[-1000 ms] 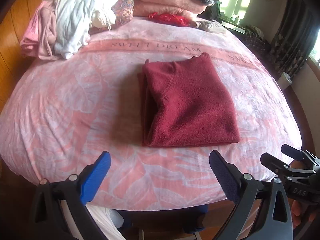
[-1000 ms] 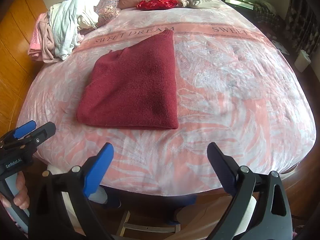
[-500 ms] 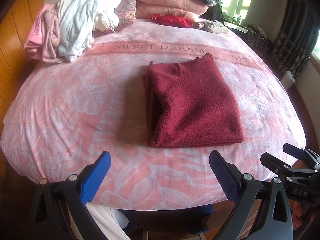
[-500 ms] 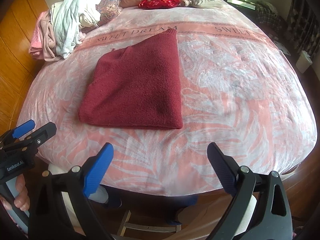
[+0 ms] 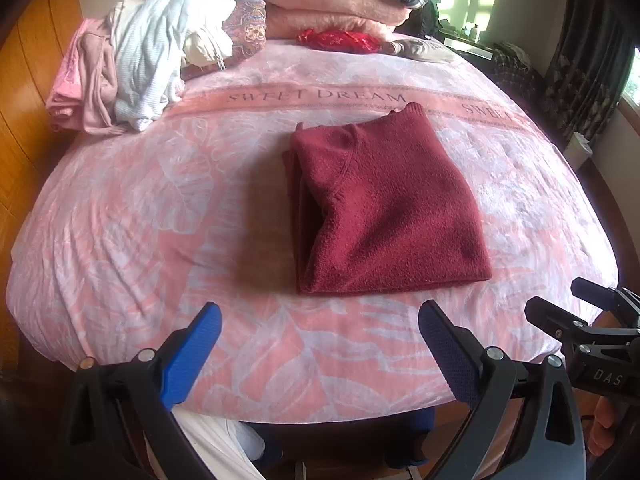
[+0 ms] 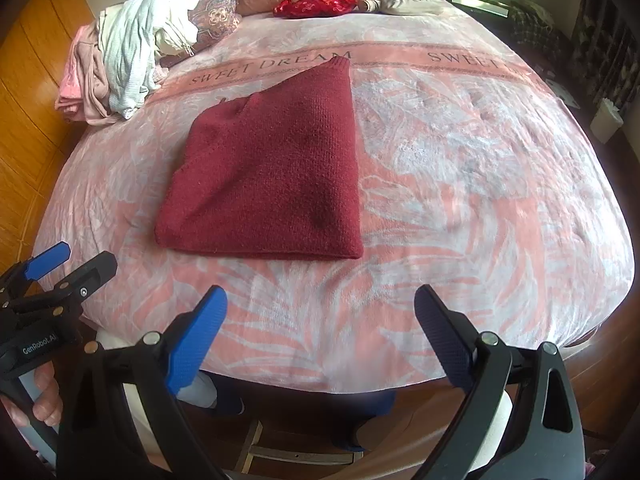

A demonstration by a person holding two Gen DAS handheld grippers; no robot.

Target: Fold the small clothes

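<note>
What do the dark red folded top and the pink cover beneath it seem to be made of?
The dark red folded top looks like a knit, perhaps wool or acrylic: a matte, nubbly surface with a ribbed cuff at its far corner. The pink cover looks like soft, brushed plush or fleece, with a faint sheen and a printed leaf pattern.

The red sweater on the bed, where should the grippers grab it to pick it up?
The red sweater lies folded flat, so the thick near edge facing the grippers looks best. Come in low from the front, left gripper at the near left corner with the stacked layers, right gripper at the near right corner. Both are open and empty.
</note>
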